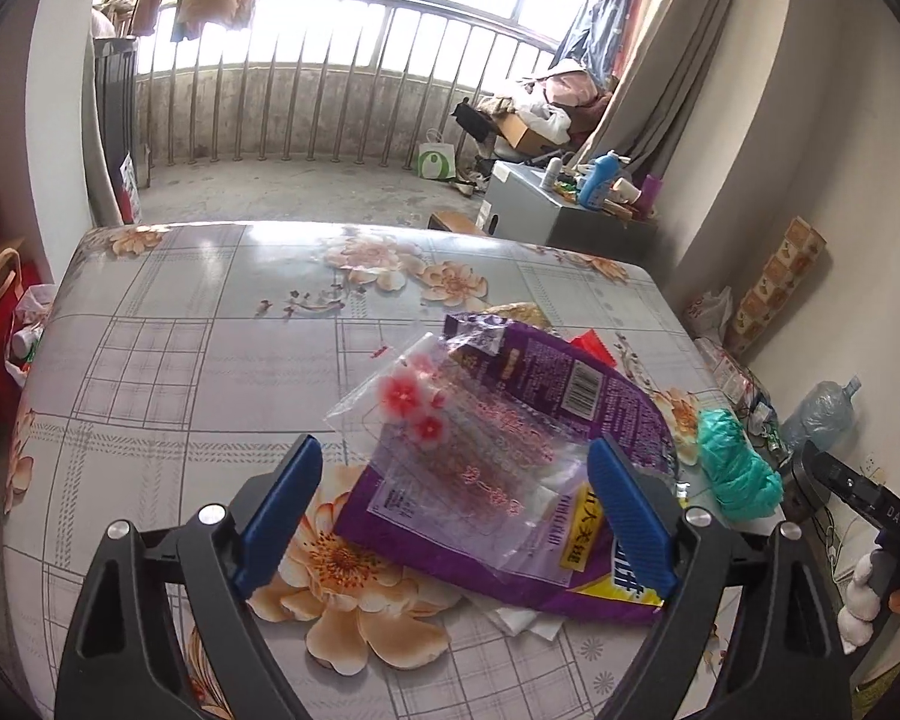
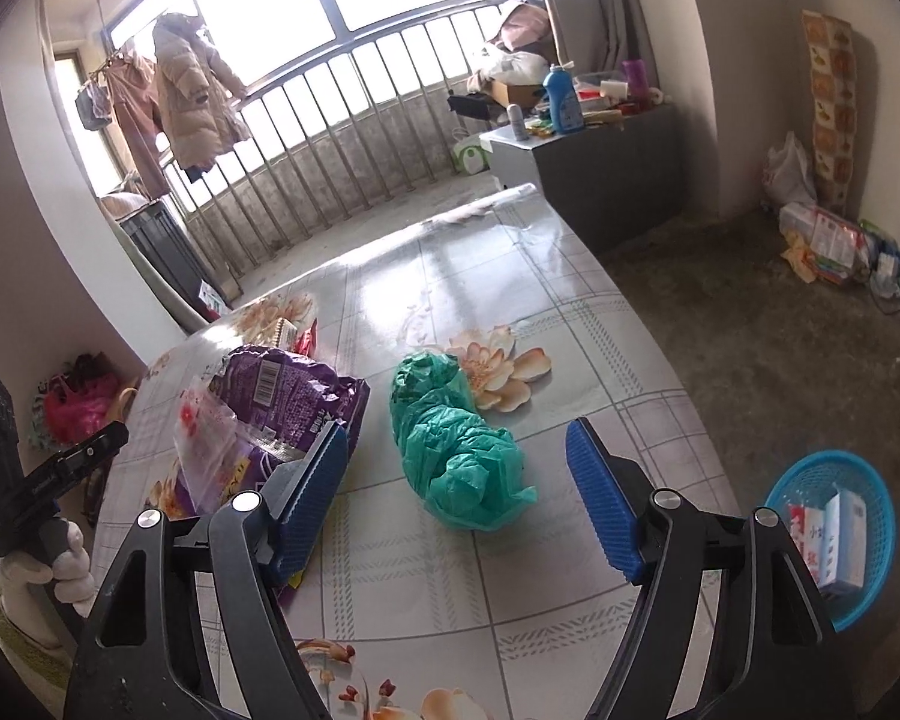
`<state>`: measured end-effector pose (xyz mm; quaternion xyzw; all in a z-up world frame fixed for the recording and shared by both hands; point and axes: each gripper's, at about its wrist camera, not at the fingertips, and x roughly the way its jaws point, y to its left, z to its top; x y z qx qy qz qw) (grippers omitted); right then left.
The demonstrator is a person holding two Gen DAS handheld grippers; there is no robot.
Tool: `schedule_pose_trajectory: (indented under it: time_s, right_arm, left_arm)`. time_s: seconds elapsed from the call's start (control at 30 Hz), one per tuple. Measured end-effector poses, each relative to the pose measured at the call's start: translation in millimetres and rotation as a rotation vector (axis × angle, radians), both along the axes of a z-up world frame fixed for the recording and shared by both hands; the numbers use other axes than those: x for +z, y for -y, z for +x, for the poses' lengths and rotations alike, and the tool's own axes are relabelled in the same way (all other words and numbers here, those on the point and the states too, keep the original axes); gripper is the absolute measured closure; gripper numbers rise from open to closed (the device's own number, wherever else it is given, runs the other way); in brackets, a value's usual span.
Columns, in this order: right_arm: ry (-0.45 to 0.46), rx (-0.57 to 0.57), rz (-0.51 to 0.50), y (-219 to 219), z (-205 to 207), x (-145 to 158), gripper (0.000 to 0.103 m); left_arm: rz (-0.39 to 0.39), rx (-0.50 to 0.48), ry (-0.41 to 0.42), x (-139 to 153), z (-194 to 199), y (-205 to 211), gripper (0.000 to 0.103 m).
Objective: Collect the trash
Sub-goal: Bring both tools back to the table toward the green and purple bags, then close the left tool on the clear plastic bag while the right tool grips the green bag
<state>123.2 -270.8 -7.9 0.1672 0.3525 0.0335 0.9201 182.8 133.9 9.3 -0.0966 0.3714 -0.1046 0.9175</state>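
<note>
- Pickup step is beginning: left gripper is hovering, jaws spread wide and holding nothing, over the clear flower-printed plastic bag lying on the purple foil snack packet.
- Right gripper, jaws equally wide and empty, is facing the crumpled green plastic bag mid-bench.
- Next move is calling for descent and closing.
- Floral-clothed bench is offering open room beyond; blue plastic basket is sitting on the floor past its right edge.

Left gripper and right gripper: jaws spread wide.
</note>
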Motion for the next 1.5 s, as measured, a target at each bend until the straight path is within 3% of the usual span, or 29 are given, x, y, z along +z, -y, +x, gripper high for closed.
schedule_pose_trajectory:
  time_s: [0.13, 0.23, 0.33, 0.7, 0.87, 1.33, 1.5]
  right_arm:
    - [-0.024, 0.002, 0.013, 0.8, 6.6, -3.9, 0.032]
    - [-0.054, -0.001, 0.021, 0.9, 13.2, -9.0, 0.032]
    - [-0.079, 0.001, 0.041, 1.1, 18.2, -14.3, 0.032]
    - [-0.136, 0.017, 0.076, -6.8, 30.7, -28.5, 0.032]
    - [-0.154, 0.015, 0.082, -6.8, 31.7, -31.9, 0.032]
    - [-0.18, 0.002, 0.092, -4.5, 31.9, -33.0, 0.05]
    - [-0.181, 0.001, 0.097, -4.2, 31.2, -31.7, 0.055]
  left_arm:
    - [-0.051, -0.001, -0.079, -19.0, 33.2, -23.1, 0.017]
    - [-0.109, -0.034, -0.185, -39.7, 56.1, -32.6, 0.017]
    - [-0.161, -0.038, -0.225, -52.0, 65.9, -38.2, 0.017]
    - [-0.215, 0.003, -0.181, -62.5, 71.7, -47.3, 0.033]
    - [-0.209, 0.003, -0.17, -63.6, 71.4, -46.6, 0.048]
    - [-0.223, 0.023, -0.123, -57.5, 64.1, -56.0, 0.083]
    - [-0.249, 0.011, -0.097, -50.2, 58.8, -59.7, 0.087]
